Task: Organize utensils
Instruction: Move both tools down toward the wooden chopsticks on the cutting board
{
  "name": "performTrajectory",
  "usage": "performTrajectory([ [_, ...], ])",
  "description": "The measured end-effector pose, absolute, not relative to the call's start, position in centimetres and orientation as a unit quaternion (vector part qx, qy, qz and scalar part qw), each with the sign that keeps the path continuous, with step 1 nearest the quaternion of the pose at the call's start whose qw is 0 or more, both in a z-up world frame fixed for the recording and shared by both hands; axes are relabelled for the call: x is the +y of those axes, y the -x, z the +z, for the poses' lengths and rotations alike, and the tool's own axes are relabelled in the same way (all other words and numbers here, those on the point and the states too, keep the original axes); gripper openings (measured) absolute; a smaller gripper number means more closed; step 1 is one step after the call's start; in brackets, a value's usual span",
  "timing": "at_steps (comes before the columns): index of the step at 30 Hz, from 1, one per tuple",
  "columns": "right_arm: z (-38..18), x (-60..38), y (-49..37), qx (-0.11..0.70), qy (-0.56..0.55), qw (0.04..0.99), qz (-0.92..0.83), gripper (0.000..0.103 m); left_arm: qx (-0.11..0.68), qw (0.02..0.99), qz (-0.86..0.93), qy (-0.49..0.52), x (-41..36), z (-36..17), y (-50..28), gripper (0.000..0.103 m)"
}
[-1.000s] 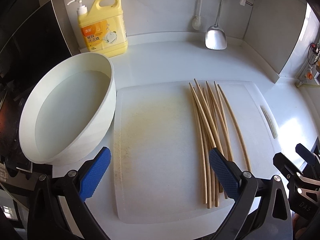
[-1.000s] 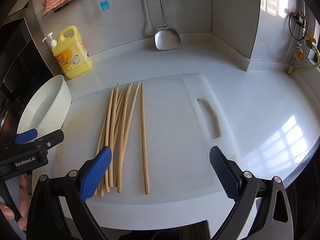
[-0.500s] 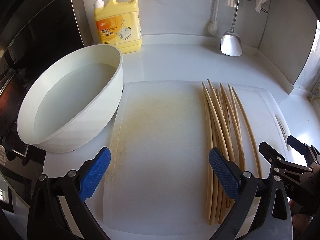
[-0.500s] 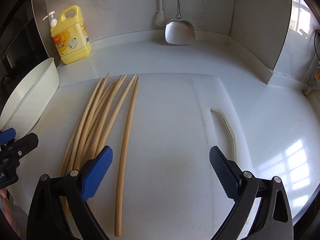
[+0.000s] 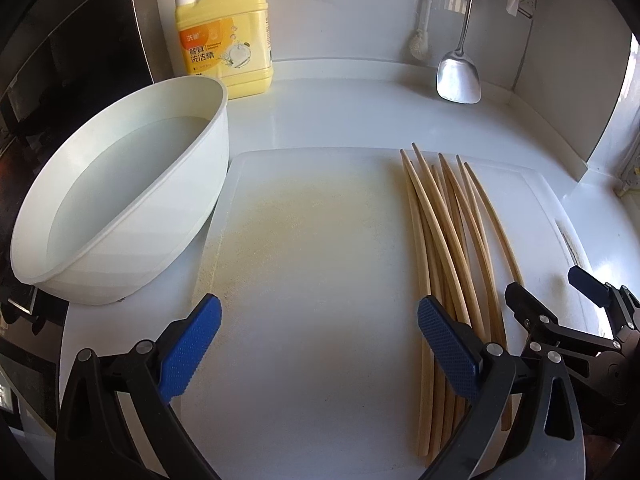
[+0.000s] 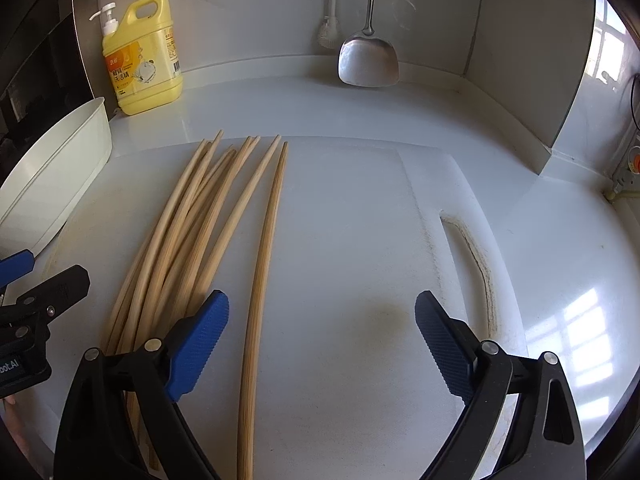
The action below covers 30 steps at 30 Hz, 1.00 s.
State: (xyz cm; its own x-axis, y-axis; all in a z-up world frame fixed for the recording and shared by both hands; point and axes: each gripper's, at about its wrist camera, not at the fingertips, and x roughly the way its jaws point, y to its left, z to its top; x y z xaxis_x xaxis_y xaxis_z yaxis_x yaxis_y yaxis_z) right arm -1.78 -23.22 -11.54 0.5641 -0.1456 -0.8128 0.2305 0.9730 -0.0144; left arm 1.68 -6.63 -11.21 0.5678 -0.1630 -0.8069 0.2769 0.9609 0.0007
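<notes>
Several wooden chopsticks lie side by side on a white cutting board, tips pointing away; they also show in the right wrist view. One chopstick lies slightly apart on the right of the bundle. My left gripper is open and empty, low over the board, its right finger over the bundle's near ends. My right gripper is open and empty; the lone chopstick runs between its fingers, close to the left one. Each gripper shows at the edge of the other's view.
A white basin with water stands left of the board. A yellow dish soap bottle stands at the back wall. A metal spatula hangs at the back right. The board's handle slot is at its right end.
Both grippers have moved down and forward, closer to the board and the chopsticks. The chopsticks have not moved. Both grippers stay open.
</notes>
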Motion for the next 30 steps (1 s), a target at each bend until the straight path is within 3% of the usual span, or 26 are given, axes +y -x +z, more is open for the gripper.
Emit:
performTrajectory([
  [30,-11.6,-25.7,2.3,0.445,-0.062,0.886,-0.115,0.09,0.46,0.875,-0.137,-0.07,-8.5,-13.2,-3.2,0.098],
])
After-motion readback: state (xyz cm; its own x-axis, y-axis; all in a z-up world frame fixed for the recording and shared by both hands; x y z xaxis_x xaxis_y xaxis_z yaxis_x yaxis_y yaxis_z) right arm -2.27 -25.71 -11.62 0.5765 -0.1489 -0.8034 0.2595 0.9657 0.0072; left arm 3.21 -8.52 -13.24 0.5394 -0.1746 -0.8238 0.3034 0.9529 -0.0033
